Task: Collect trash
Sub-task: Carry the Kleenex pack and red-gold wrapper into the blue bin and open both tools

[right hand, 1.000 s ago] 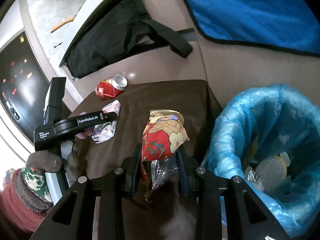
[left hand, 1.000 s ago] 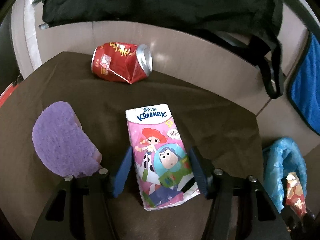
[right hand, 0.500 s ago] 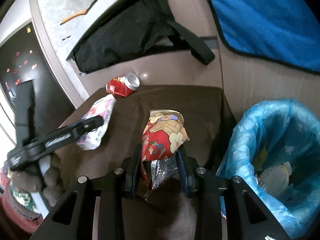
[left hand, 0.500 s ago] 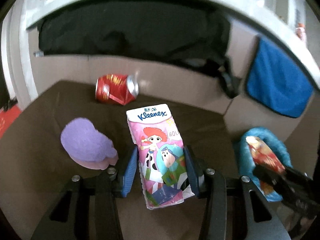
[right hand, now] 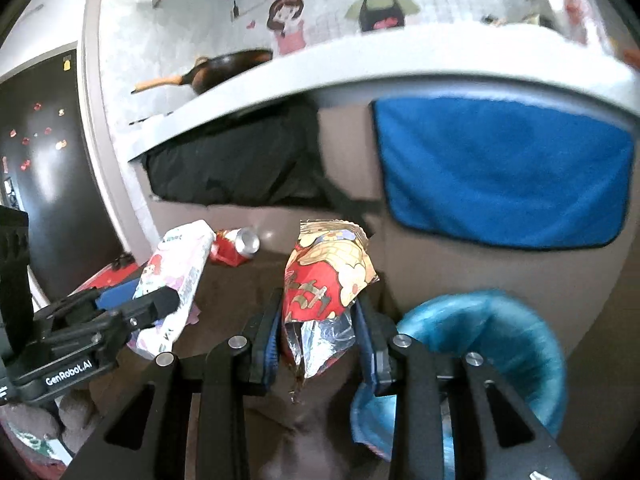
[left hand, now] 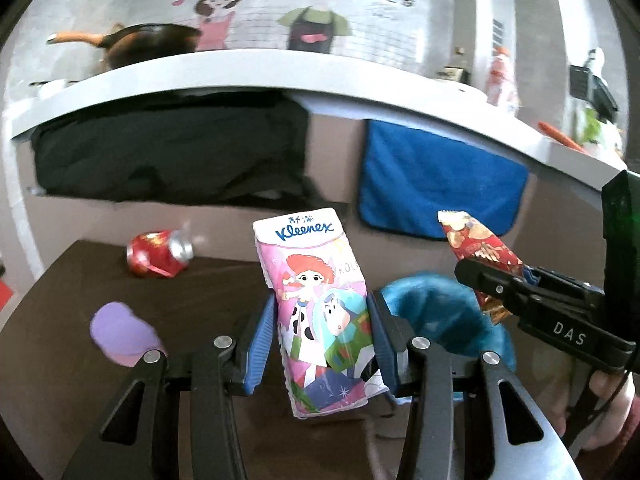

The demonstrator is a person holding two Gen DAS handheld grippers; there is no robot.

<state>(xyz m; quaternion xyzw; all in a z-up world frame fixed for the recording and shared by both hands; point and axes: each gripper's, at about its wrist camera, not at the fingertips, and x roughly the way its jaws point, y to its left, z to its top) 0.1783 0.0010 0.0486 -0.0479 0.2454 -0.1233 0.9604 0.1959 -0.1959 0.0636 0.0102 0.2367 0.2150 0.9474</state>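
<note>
Left gripper (left hand: 322, 334) pinches a Kleenex tissue pack (left hand: 316, 300) between its blue pads, pack upright and clear of the brown table (left hand: 200, 300), centre of the left wrist view. Right gripper (right hand: 316, 338) is clamped on a red snack wrapper (right hand: 324, 280), crumpled, its foil tail hanging below the jaws at centre frame. Both items are airborne.

Blue-lined trash bin (right hand: 520, 320) sits at lower right of the right wrist view, just right of the wrapper; in the left view it shows behind the right pad, lower centre-right.

Still on the table: crushed red can (left hand: 158, 254) at mid-left, purple sponge (left hand: 120, 334) at lower left — sponge may not be trash.

Risks, as I judge them:
- Both grippers appear headed for one bin mouth; they could collide, since the right one already shows at the right edge of the left view.
- Wrapper is light and held by its middle; it could catch on the liner's edge.
- Tissue pack is soft and glossy — it could slip down through the pads if tilted.
</note>
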